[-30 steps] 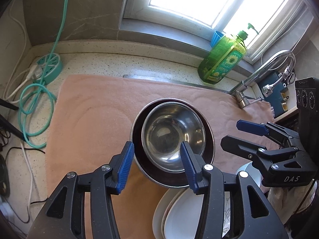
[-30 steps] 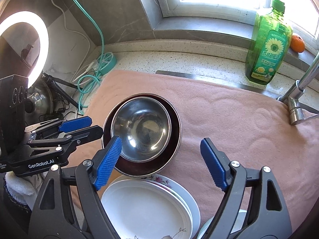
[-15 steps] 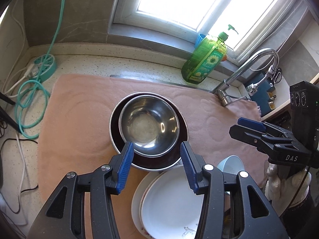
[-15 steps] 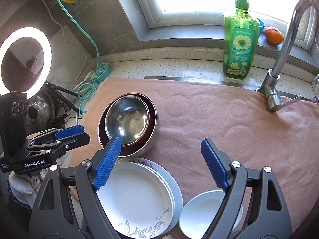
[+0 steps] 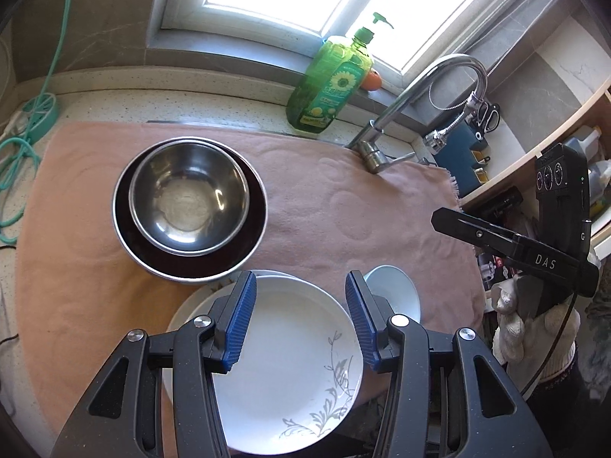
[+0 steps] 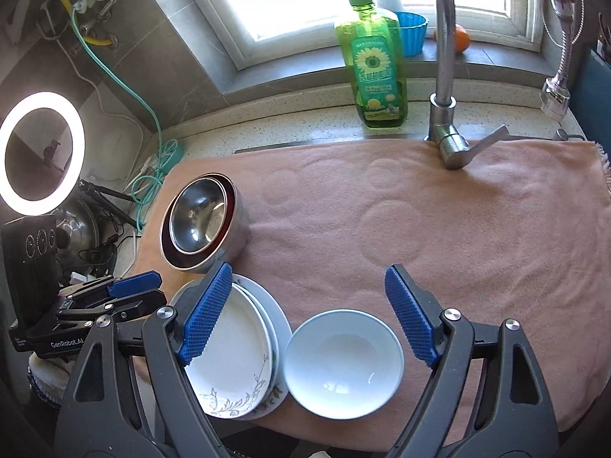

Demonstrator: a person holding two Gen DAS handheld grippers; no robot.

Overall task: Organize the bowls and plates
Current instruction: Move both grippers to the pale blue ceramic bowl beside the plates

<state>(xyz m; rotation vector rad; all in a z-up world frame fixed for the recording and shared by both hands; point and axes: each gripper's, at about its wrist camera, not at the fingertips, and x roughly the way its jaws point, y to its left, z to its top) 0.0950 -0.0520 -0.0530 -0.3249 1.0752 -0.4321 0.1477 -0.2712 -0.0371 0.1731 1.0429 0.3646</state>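
Observation:
A steel bowl [image 5: 189, 198] sits nested inside a larger dark-lined bowl [image 5: 126, 229] on the pink towel; the pair also appears at the left of the right wrist view [image 6: 198, 225]. Near the front edge lies a stack of white plates [image 5: 290, 362] with a grey leaf pattern [image 6: 233, 355]. Beside it on the right stands a small white bowl [image 6: 343, 358] [image 5: 397, 290]. My left gripper [image 5: 299, 286] hovers open over the plates, holding nothing. My right gripper [image 6: 307, 271] hangs wide open above the white bowl, empty.
The pink towel [image 6: 420, 229] covers the counter. A green soap bottle [image 6: 376, 65] and the tap [image 6: 445, 114] stand at the back. A ring light [image 6: 42, 152] and teal cable [image 6: 152, 175] are at the left. Shelves [image 5: 534, 160] are at the right.
Both grippers drew back toward the front edge. The nested bowls receded, and the plate stack and white bowl came under the jaws. The jaw openings stayed the same.

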